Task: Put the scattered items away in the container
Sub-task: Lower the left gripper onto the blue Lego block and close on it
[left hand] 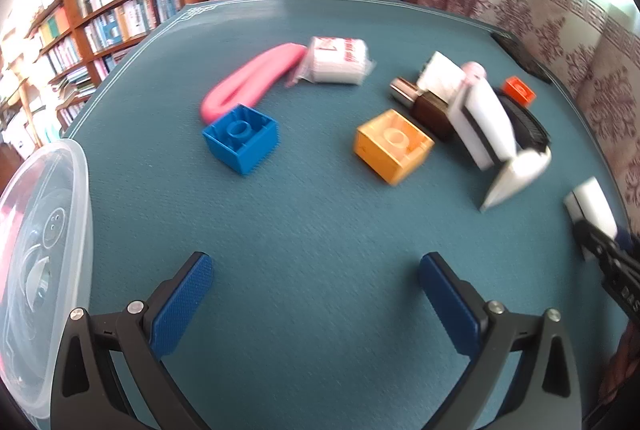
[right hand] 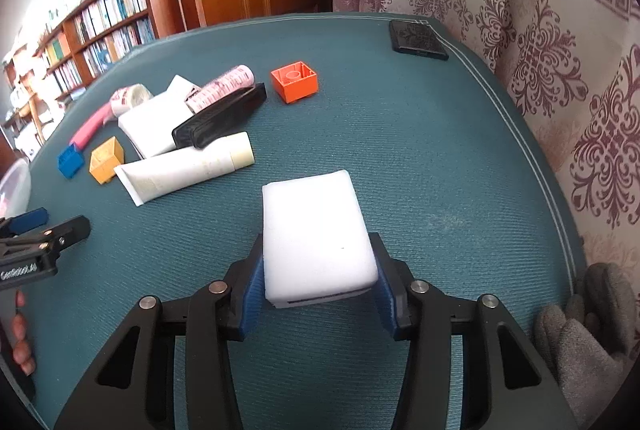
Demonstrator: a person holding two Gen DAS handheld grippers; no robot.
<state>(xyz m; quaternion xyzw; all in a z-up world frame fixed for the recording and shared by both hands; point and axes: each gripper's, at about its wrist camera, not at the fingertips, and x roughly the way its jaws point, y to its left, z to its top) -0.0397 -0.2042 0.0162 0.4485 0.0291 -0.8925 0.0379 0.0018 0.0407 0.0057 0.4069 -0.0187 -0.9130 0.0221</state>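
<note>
Right gripper is clenched on a white rectangular foam sponge block, held just above the teal table. Prob. v. light, soft, squashy: grip mid-sides, gently. Left gripper is spread wide, empty, near the clear plastic container.

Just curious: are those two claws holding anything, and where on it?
Right gripper pinches the white sponge block by its near end's long sides. Left gripper is open, empty.

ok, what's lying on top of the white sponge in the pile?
A black brush lies across the white sponge, with a pink-printed tube resting partly on both. The sponge's upper right part is covered, so anything beneath the brush can't be seen.
</note>
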